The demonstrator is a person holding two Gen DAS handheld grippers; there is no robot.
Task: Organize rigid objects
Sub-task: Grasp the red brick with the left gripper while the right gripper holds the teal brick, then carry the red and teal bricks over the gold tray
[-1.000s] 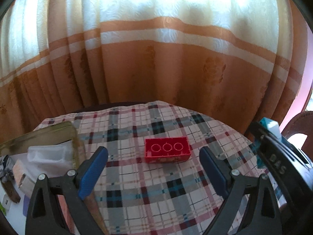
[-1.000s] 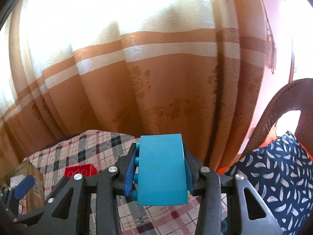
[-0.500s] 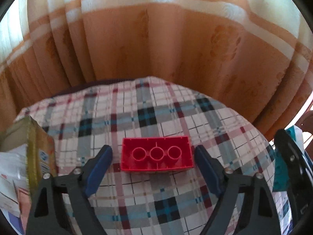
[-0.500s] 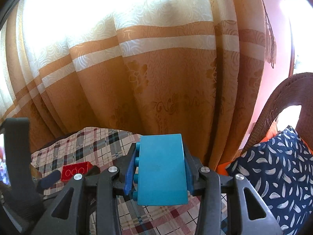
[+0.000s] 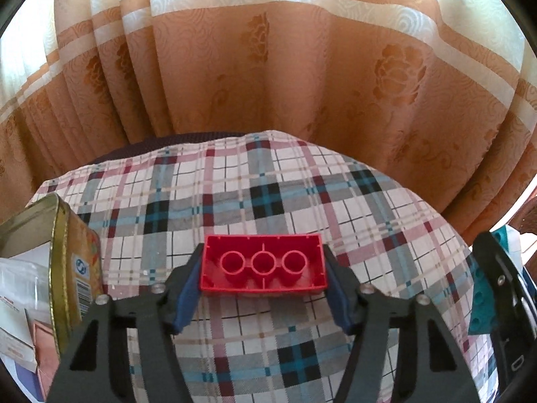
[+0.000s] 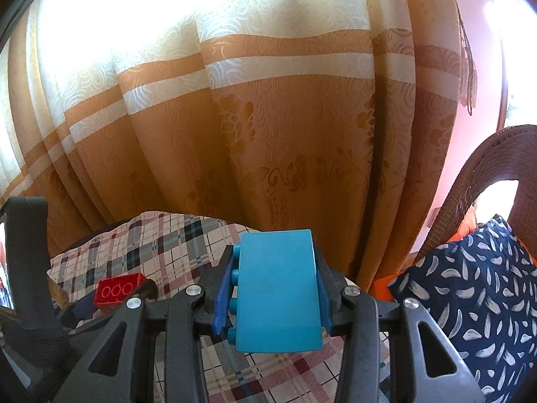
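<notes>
Item 1. Left gripper (image 5: 263, 287): jaws have just been closing; blue pads now sit against both short ends of the red brick (image 5: 264, 270), which lies hollow side up on the plaid cloth (image 5: 235, 194), three round tubes showing.

Item 2. Right gripper (image 6: 273, 294): clamped shut on the teal brick (image 6: 277, 290), held above the cloth, studs turned toward the left pad, smooth side facing the camera.

Item 3. Left wrist view only: gold tin (image 5: 63, 268) at 9 o'clock of the red brick, open, with papers inside; cloth shows between tin and brick. The teal brick's studded side (image 5: 483, 305) appears at 3 o'clock, near the frame edge.

Item 4. Right wrist view only: wicker chair (image 6: 483, 181) and a dark patterned cushion (image 6: 470, 295) at 3 o'clock of the teal brick; the red brick (image 6: 119, 290) shows small at 9 o'clock, between the left gripper's fingers.

Item 5. Edges and room: cloth runs bare from the red brick toward 12 o'clock until it drops away at the orange curtain (image 5: 268, 84). Bare cloth also lies at 6 o'clock, beneath the left gripper.
</notes>
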